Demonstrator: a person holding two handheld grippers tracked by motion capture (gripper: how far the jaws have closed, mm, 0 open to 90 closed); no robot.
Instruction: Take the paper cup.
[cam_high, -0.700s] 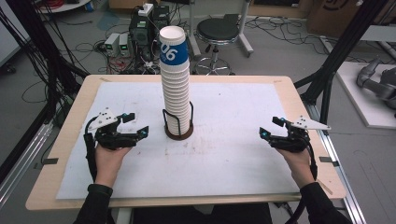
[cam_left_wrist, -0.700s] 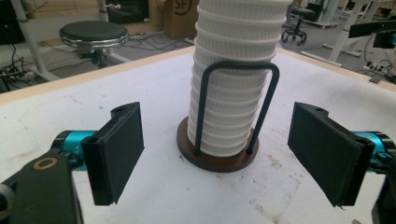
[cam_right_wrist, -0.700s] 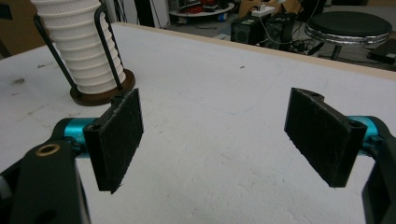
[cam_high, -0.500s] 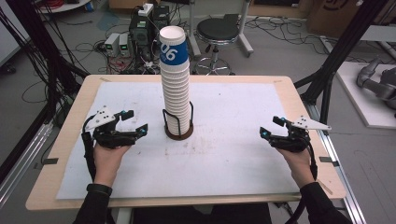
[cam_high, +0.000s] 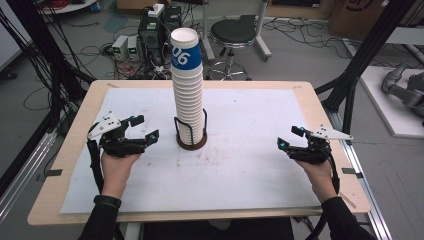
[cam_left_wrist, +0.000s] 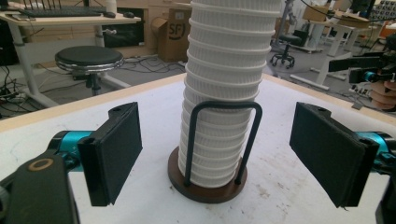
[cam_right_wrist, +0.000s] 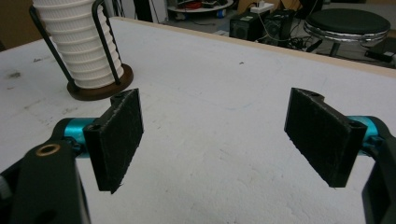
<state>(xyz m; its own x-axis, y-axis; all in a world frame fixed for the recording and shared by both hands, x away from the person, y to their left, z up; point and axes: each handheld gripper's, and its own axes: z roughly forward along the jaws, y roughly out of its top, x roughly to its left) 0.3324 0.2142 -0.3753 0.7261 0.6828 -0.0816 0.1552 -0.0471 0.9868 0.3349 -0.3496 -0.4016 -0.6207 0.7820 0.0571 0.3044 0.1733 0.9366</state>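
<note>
A tall stack of white paper cups (cam_high: 188, 95) stands upright near the middle of the worktop (cam_high: 250, 165), a little closer to its far edge than to the near one. The cups are nested mouth-up, so their rolled rims form a column of close white ridges; the topmost cup (cam_high: 184, 50) alone carries a blue band with white digits. The lower part of the stack sits in a cup holder (cam_high: 191, 135), a round dark-brown base with black wire hoops rising up the sides. In the left gripper view one hoop (cam_left_wrist: 223, 140) arches across the front of the stack, and the base (cam_left_wrist: 208, 186) rests flat on the scuffed white surface.

The left gripper (cam_high: 142, 131) is held just beside the holder, toward the worktop's left edge, its jaws spread wide with nothing between them; in its own view the stack stands between and beyond the two black pads (cam_left_wrist: 114, 151). The right gripper (cam_high: 290, 139) is held near the right edge, well apart from the stack, jaws likewise wide open and empty over bare worktop.
</note>
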